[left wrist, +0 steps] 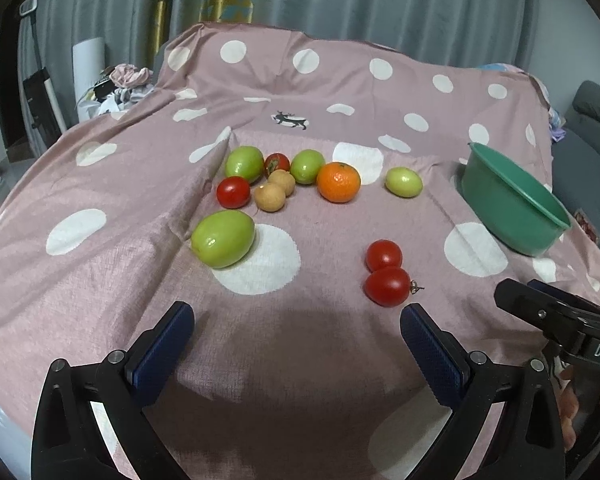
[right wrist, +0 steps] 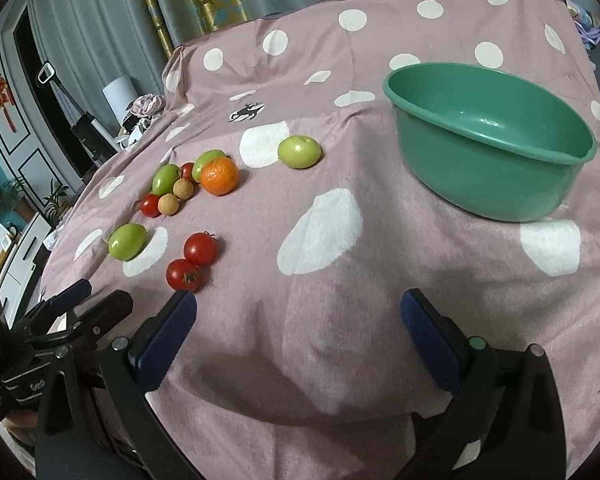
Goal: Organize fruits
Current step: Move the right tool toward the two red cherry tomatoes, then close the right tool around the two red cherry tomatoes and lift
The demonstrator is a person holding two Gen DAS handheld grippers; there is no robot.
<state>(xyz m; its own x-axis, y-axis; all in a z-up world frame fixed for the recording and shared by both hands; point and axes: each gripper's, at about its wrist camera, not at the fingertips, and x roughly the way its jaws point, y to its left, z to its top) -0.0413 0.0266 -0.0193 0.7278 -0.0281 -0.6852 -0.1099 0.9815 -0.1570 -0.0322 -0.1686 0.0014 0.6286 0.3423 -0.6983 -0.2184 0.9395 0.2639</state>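
We hold both grippers low at the near edge. The left gripper (left wrist: 296,340) and right gripper (right wrist: 298,328) are wide open and empty. The fruits, with the orange (left wrist: 338,182), lie left; the empty green bowl (right wrist: 492,148) waits at far right, probably to receive them.

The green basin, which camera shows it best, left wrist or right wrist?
The right wrist view: the green basin sits large and whole there, with its inside visible and holding no fruit. The left wrist view shows it smaller at the right edge, its inside barely visible.
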